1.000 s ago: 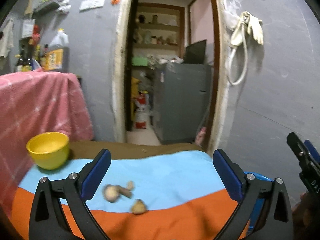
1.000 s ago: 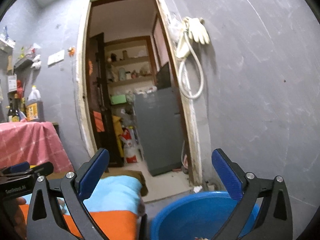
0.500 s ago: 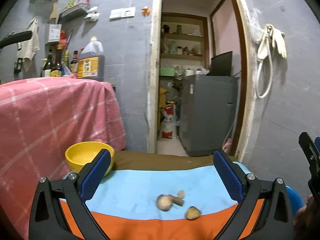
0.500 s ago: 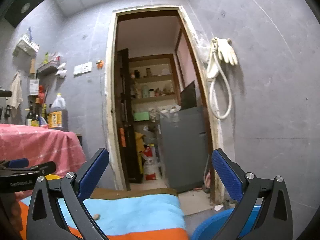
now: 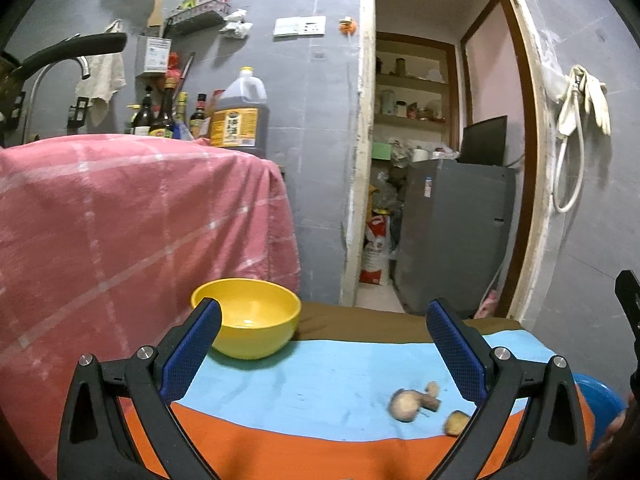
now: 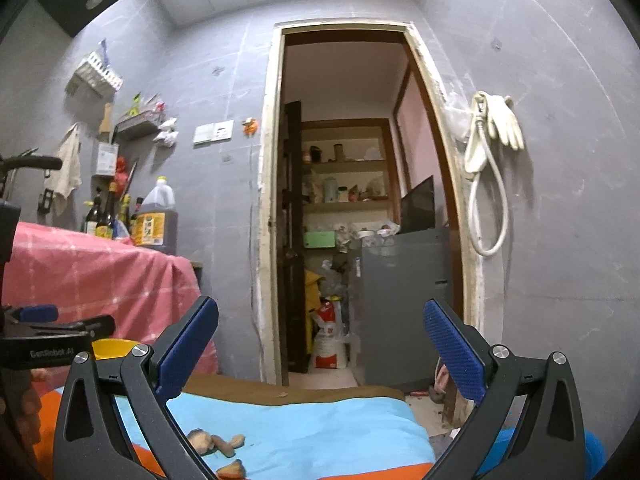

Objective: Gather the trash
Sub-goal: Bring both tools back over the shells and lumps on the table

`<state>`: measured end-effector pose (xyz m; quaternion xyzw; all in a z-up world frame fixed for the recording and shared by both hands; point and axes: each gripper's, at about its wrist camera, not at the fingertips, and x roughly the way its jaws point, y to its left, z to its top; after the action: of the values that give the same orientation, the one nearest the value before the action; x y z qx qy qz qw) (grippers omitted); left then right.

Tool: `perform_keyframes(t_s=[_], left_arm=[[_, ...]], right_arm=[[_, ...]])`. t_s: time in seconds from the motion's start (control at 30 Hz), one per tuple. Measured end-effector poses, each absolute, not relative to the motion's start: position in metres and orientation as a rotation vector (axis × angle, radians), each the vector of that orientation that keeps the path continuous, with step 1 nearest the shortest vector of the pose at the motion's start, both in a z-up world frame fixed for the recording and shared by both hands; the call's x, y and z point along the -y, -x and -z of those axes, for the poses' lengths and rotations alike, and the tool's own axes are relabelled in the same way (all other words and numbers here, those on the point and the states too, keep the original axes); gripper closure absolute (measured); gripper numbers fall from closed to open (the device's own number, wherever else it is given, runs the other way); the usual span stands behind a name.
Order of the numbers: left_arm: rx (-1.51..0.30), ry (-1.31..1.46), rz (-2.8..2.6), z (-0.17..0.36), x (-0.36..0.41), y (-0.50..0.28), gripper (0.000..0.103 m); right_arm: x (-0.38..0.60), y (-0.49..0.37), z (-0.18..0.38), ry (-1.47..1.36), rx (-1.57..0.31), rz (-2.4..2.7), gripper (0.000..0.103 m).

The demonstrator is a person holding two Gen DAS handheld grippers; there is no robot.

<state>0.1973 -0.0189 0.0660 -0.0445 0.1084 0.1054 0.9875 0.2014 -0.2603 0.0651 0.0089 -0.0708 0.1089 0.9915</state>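
Note:
Brown food scraps [image 5: 416, 399] lie on the blue and orange cloth [image 5: 328, 376] of a low table, near its right end; the right wrist view shows the same scraps [image 6: 216, 446] low on the left. A yellow bowl [image 5: 250, 316] stands at the cloth's far left. My left gripper [image 5: 324, 336] hangs open above the cloth, with nothing between its fingers. My right gripper [image 6: 320, 336] is open too, held over the table's right end and pointing at the doorway. A blue basin [image 5: 596, 404] sits off the table's right edge.
A pink checked cloth [image 5: 132, 232] covers a taller counter on the left, with bottles and a large oil jug [image 5: 239, 116] on top. An open doorway [image 6: 352, 220] behind the table leads to a grey cabinet [image 6: 404, 300]. Gloves and a hose [image 6: 492, 160] hang on the right wall.
Both grippers have swung to the left and tilted up. The bowl and pink counter came further into the left view; the basin has slid nearly out of the right view.

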Motion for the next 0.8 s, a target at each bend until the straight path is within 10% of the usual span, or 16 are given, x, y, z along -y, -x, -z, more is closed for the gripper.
perform_keyframes(t_s=[0.8], left_arm=[[-0.359,0.078,-0.236,-0.019,-0.02,-0.211,0.002]], right_arm=[[0.209,-0.26,-0.021,0.173,-0.329,-0.299,0.0]])
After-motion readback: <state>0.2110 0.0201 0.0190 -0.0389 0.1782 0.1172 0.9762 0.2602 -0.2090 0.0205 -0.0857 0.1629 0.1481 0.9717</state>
